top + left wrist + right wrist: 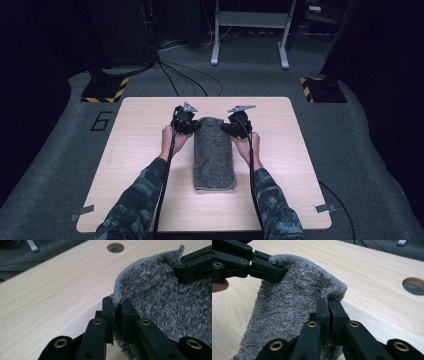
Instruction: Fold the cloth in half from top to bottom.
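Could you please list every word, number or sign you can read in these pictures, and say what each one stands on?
"6": a dark numeral on the grey carpet floor, left of the pale wooden table.
Nothing readable on the grey fuzzy folded towel, the grippers or the table.

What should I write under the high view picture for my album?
Two grippers, left and right, pinch the far corners of a grey towel on a wooden table.

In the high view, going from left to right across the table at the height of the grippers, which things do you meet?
Bare table → left gripper → grey towel → right gripper → bare table again.
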The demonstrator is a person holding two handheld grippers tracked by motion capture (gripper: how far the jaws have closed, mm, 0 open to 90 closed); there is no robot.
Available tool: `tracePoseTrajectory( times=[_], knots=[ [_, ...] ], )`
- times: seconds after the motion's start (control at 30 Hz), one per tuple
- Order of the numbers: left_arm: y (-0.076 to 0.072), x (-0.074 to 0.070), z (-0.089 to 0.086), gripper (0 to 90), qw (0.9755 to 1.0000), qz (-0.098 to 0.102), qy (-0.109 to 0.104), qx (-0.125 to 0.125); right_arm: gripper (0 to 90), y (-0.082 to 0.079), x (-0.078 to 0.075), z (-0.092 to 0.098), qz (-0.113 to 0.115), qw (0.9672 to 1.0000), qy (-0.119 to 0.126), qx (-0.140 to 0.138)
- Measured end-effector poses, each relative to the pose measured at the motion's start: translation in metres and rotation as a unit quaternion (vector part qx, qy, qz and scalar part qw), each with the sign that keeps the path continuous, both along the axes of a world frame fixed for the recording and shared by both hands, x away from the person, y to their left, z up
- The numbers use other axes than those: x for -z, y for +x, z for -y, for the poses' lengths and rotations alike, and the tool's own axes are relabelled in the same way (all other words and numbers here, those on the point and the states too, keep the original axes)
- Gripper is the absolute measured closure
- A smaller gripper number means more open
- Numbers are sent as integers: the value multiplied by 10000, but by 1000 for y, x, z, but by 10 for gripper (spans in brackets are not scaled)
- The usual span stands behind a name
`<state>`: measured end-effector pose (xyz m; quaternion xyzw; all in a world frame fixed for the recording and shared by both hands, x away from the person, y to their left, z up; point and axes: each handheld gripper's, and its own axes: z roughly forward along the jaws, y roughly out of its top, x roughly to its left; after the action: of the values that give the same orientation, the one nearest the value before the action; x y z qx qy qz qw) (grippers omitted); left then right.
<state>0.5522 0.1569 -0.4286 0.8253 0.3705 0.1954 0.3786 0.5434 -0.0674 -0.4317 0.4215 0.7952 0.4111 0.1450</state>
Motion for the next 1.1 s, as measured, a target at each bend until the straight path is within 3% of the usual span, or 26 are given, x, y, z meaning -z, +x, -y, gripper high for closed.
tracePoseTrajectory(
  times=[0.23, 0.67, 0.93, 1.1],
  knots=[
    [1, -10, -3, 838, 9999, 80, -64, 14, 873, -1, -9, -1, 252, 9997, 6, -28],
    [-26, -12, -5, 837, 9992, 208, -163, 305, 872, -27, -7, -1, 473, 9988, -35, -142],
    [-39, -3, -7, 835, 9986, 97, -264, 457, 872, -46, 0, -3, 540, 9982, -77, -238],
    [-45, 5, -6, 835, 9984, 37, -196, 536, 872, -56, 7, -1, 569, 9978, -100, -333]
  ],
)
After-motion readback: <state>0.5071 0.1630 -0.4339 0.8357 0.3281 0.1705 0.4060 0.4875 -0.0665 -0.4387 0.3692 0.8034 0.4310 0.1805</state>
